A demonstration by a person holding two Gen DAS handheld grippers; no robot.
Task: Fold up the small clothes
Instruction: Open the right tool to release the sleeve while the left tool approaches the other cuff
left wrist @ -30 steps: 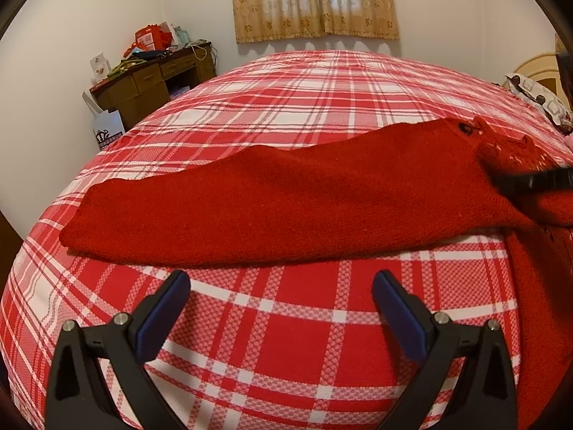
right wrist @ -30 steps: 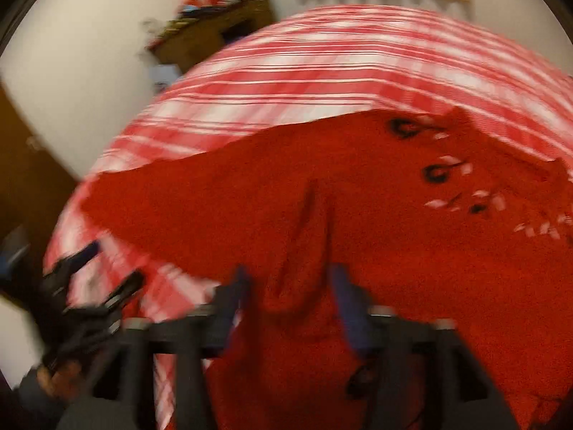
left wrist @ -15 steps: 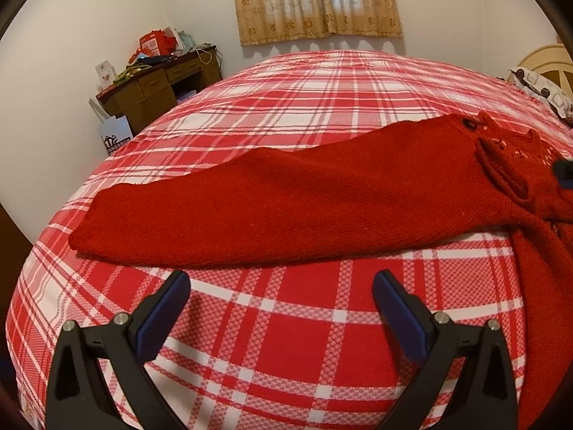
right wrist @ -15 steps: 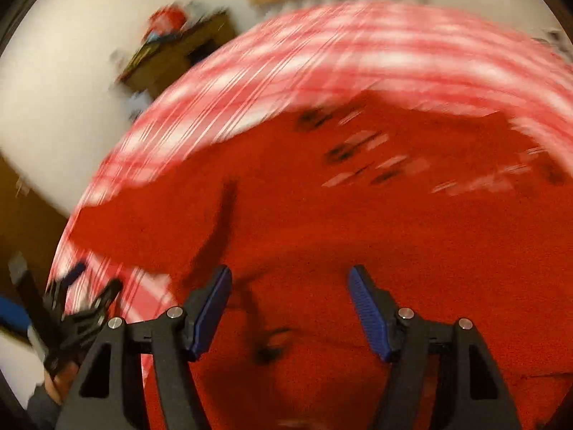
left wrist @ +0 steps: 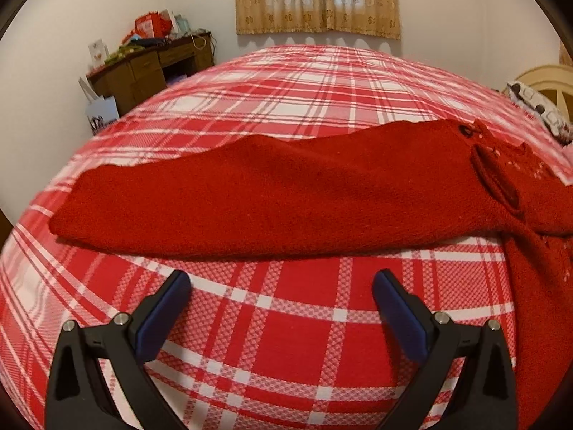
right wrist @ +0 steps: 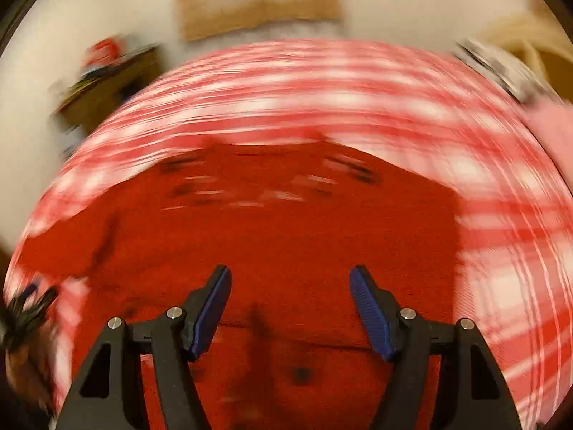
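Note:
A small red knit sweater (left wrist: 286, 193) lies on the red and white plaid bed (left wrist: 286, 322), its long sleeve stretched toward the left. My left gripper (left wrist: 281, 283) is open and empty, hovering over the bedspread just in front of the sleeve's near edge. In the blurred right wrist view the sweater's body (right wrist: 286, 236) fills the middle, with dark buttons and white pattern marks near its far edge. My right gripper (right wrist: 290, 279) is open and empty above the sweater's body. The left gripper (right wrist: 21, 308) shows at the far left of that view.
A wooden desk (left wrist: 150, 68) piled with things stands against the far left wall, with a white bag (left wrist: 102, 113) beside it. A curtained window (left wrist: 317, 0) is at the back. A patterned pillow (left wrist: 537, 107) and headboard are at the far right.
My right gripper let go of the sweater fold it held a second ago, opened, and swung right over the body. The left gripper drifted slightly, staying open.

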